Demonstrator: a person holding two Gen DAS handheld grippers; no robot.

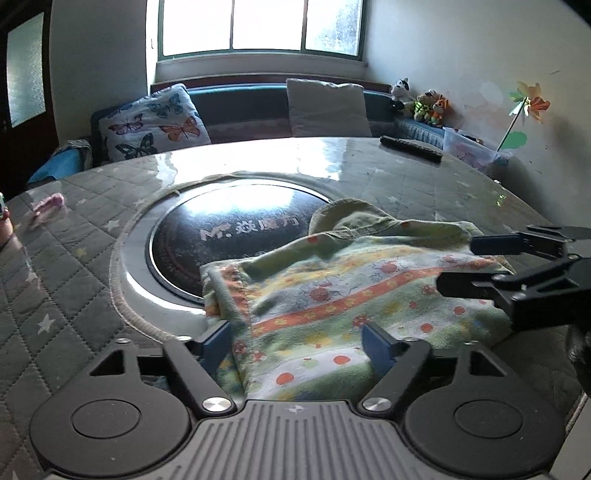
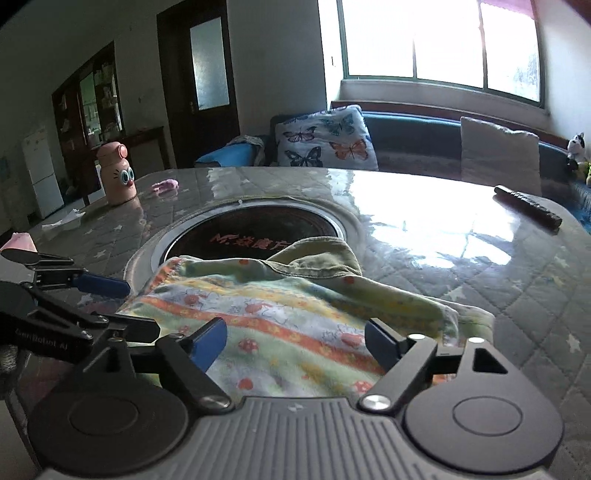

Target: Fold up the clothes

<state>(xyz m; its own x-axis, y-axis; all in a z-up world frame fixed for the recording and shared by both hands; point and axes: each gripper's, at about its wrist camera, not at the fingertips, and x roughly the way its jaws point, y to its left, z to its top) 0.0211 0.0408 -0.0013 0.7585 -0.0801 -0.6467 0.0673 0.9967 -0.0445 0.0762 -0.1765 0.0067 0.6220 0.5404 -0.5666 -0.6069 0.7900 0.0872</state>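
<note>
Left wrist view showed the left tongs (image 1: 297, 341) spread wide, gripping nothing, over the near edge of the striped green-and-orange fleece garment (image 1: 332, 295) lying on the quilted grey worktop (image 1: 74, 266). The right tongs (image 2: 295, 343) were likewise wide open and empty above it.

Bright window (image 1: 258, 26) glares at twelve o'clock over a blue sofa (image 1: 240, 99); dark door (image 2: 201, 77) at ten o'clock.

— What's on the table (image 2: 480, 280)?
— I see a quilted cover, a round dark cooktop (image 1: 229, 236) in its middle, a patterned garment (image 1: 351, 291) partly over it, a pink bottle (image 2: 116, 173), a remote (image 2: 528, 210).
</note>
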